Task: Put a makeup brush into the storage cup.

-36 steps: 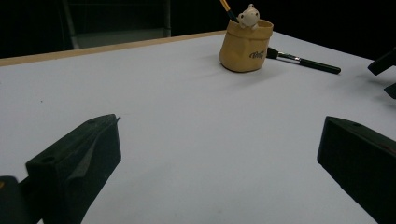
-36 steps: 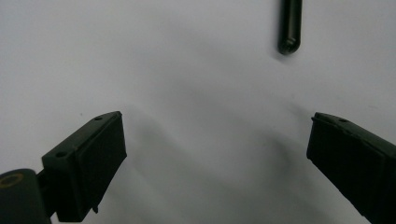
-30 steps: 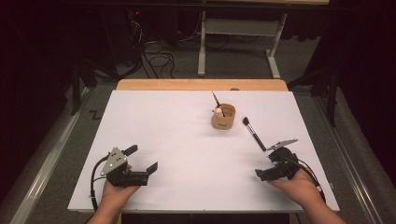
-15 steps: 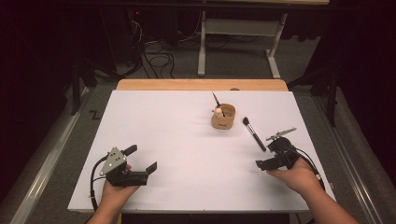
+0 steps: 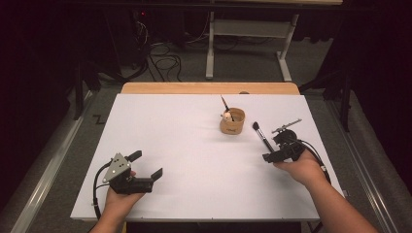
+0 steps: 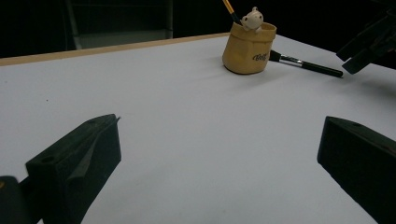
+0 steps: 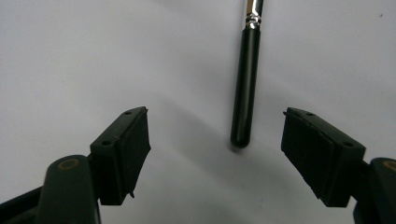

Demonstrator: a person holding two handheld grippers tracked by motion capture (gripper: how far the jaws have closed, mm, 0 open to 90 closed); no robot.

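High view first: the white table [image 5: 194,165] takes up most of the scene, with a strip of bare wood along its far edge. On the near left side rests the left gripper [image 5: 147,168], held in the person's left hand [image 5: 119,200], its jaws spread wide with nothing between them (the left gripper view shows bare tabletop in the gap). On the right side the right gripper [image 5: 272,151] sits in the right hand [image 5: 302,168], just at the near end of the brush. Its jaws have just been closing, yet they stand apart and press on nothing. A small tan cup [image 5: 232,122] stands toward the far right of the table, with a pencil-like stick and what looks like a tiny bear figure poking out of it. The black brush [image 5: 262,137] lies flat on the table just right of the cup, bristles pointing away; in the right gripper view its handle tip [image 7: 242,135] lies just ahead of the gap between the two pads, touching neither.
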